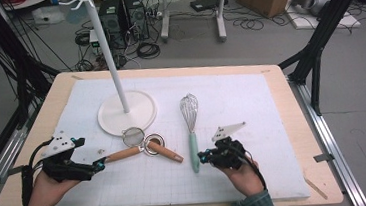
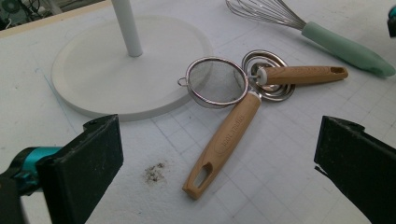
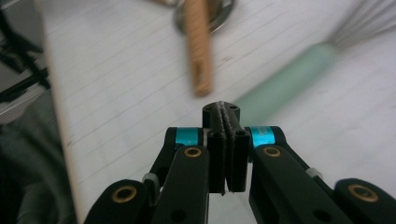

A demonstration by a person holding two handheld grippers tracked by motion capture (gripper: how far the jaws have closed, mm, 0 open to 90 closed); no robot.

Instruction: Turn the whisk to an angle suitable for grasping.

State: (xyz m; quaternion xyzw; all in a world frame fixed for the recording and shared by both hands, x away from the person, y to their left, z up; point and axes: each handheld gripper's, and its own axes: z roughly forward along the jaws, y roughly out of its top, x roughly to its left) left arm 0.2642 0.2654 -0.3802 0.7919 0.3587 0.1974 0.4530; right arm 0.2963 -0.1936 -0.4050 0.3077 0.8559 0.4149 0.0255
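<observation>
Left gripper (image 2: pixel 219 158) lined up on the strainer (image 2: pixel 217 83), jaws spread wide.

On the white mat (image 1: pixel 257 172), the strainer lies with its mesh bowl on the edge of the stand's round base (image 2: pixel 93 77) and its wooden handle (image 2: pixel 224 144) running toward 7 o'clock in the left gripper view, free end between the open jaws. It looks light and stiff; the mesh would likely dent, so the wooden handle near its slotted end seems the place to grip, and the smooth wood may slip. A second wooden-handled tool (image 2: pixel 299 74) sits at 3 o'clock of the bowl, its metal end just beside it. The whisk (image 1: pixel 191 132) lies at 9 o'clock of the right gripper (image 1: pixel 203 156), whose jaws are pressed together on nothing.
</observation>
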